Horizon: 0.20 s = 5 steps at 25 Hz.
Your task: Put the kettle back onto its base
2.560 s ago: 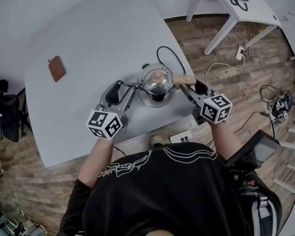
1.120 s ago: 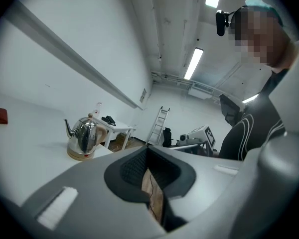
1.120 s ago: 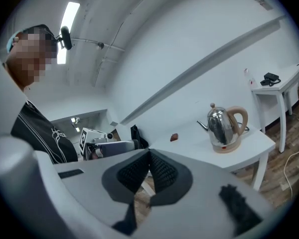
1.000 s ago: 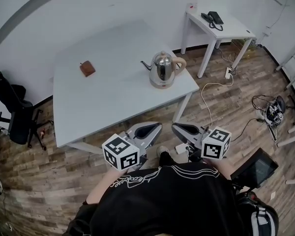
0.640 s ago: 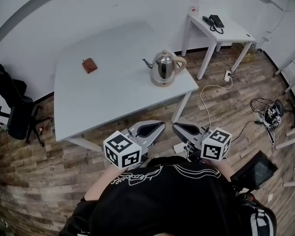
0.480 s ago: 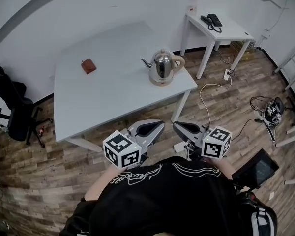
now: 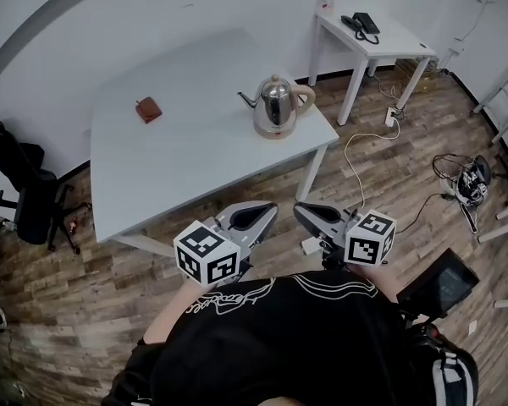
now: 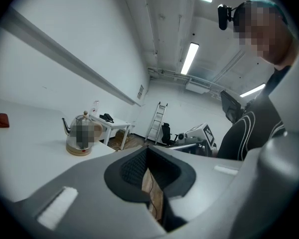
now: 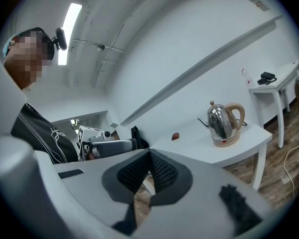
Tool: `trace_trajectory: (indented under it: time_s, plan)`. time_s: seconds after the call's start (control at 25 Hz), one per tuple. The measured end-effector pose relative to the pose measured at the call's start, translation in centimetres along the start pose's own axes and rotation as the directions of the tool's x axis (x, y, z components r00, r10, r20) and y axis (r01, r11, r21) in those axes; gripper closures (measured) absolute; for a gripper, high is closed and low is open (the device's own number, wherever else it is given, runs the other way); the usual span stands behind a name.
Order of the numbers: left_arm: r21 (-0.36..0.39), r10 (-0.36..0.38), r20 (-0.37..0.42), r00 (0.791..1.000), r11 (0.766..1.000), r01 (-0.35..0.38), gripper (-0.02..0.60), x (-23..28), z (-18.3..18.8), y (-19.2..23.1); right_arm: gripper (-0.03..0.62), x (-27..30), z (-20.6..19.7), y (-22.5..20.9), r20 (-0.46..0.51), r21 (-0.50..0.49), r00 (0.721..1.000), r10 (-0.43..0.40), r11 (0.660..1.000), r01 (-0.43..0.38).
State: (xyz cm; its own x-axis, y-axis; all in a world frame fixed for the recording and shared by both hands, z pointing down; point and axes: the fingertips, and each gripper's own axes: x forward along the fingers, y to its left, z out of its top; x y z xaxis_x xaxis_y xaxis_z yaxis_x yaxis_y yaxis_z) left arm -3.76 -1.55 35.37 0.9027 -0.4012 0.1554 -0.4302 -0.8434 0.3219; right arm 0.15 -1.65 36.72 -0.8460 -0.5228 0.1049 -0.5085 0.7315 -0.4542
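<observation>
The steel kettle [image 7: 274, 101], with its tan handle, stands upright on its round base [image 7: 273, 130] near the right corner of the white table [image 7: 178, 150]. No gripper touches it. My left gripper [image 7: 266, 209] and right gripper [image 7: 300, 212] are held side by side close to the person's body, off the table's front edge, both shut and with nothing in them. The left gripper view shows its jaws [image 8: 148, 152] closed and the kettle [image 8: 79, 139] far off. In the right gripper view the jaws [image 9: 149, 157] are closed too, with the kettle [image 9: 224, 123] on its base [image 9: 225, 142].
A small brown object [image 7: 147, 108] lies on the table's far left. A side table [image 7: 381, 49] with a phone [image 7: 361, 22] stands at the right. A black chair [image 7: 21, 184] is at the left. Cables and a power strip [image 7: 310, 245] lie on the wood floor.
Earlier both grippers were at the kettle on the table. Since then the person has stepped back and both grippers are away from it. Over the last second they have kept still.
</observation>
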Motion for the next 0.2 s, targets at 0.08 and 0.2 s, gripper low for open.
trace_trajectory:
  time_s: [0.08, 0.2]
  plan:
    - [-0.023, -0.011, -0.007, 1.000, 1.000, 0.011, 0.575, 0.19, -0.38, 0.22, 0.589, 0.17, -0.11, -0.25, -0.002, 0.003, 1.000, -0.002, 1.000, 0.002]
    - [-0.113, -0.048, 0.012, 0.999, 0.992, 0.049, 0.575, 0.25, -0.78, 0.51, 0.588, 0.51, -0.27, -0.38, -0.009, 0.008, 1.000, 0.000, 1.000, 0.000]
